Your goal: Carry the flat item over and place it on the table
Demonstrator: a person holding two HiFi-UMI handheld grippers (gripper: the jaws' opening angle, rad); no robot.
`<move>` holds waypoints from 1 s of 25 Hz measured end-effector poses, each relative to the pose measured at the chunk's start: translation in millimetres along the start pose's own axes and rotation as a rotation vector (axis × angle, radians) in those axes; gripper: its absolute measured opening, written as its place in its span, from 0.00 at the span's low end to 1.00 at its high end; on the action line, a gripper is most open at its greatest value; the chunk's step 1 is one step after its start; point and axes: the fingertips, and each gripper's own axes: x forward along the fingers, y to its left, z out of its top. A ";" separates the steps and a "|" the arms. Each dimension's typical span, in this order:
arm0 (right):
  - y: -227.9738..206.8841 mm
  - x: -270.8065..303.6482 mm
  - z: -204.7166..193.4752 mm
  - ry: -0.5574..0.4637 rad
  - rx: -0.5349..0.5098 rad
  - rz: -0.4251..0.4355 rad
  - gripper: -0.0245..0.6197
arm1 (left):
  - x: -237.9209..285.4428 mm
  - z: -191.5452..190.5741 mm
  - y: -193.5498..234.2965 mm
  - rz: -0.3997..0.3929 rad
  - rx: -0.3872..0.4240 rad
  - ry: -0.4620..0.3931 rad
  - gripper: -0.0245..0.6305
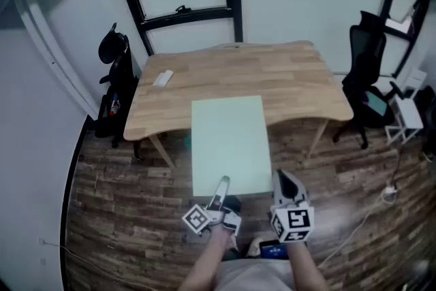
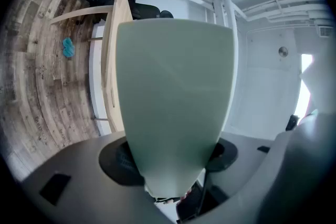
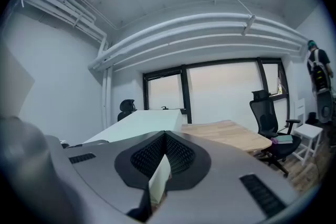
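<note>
Pale green flat item [image 1: 228, 143] held above wood floor [image 1: 122, 201], near edge clamped in left tongs [image 1: 221, 187] and right tongs [image 1: 283, 180], far edge seen against wooden counter [image 1: 300, 78].

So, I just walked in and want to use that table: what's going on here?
A person holds a pale green sheet out toward the wooden table, with a gripper in each hand. The left gripper and the right gripper both have their jaws closed on the sheet's near edge. Its far end reaches over the table's near side, but the pictures don't show whether it touches the table. It has not been let go.
</note>
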 end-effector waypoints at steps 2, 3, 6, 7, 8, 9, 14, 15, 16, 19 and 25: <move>-1.8 -0.1 -0.3 -0.002 0.003 -0.006 0.03 | 0.1 2.1 0.7 0.014 0.008 0.001 0.47; -3.4 0.0 0.0 -0.004 0.005 -0.009 0.03 | 0.6 2.4 0.8 0.018 0.010 0.002 0.47; -9.3 1.3 1.0 -0.007 0.007 -0.014 0.03 | 2.9 0.4 -1.1 0.016 0.007 0.001 0.47; -10.3 1.6 0.8 -0.007 0.007 -0.012 0.03 | 2.7 -0.3 -0.8 0.018 0.007 -0.001 0.47; -10.8 2.0 0.7 -0.007 0.008 -0.010 0.03 | 1.9 -0.7 0.0 0.025 0.007 -0.003 0.47; -10.9 2.1 0.9 -0.008 0.008 -0.006 0.03 | 1.2 -0.9 0.6 0.032 0.006 -0.007 0.47; -8.1 -0.7 3.2 -0.021 0.014 0.022 0.03 | -1.5 -3.6 -1.4 0.031 0.005 -0.017 0.47; -7.5 -0.6 3.4 -0.024 0.016 0.032 0.03 | -1.1 -4.1 -1.6 0.032 0.007 -0.017 0.47; -7.4 -0.7 3.6 -0.027 0.016 0.039 0.03 | -0.5 -4.9 -1.9 0.031 0.010 -0.016 0.47; -9.8 -5.4 4.1 -0.034 0.017 0.048 0.03 | 0.4 -10.6 -3.4 0.027 0.004 -0.016 0.47; -28.6 -14.6 0.8 -0.028 0.020 0.027 0.03 | 1.4 -16.2 1.7 0.043 0.021 -0.010 0.47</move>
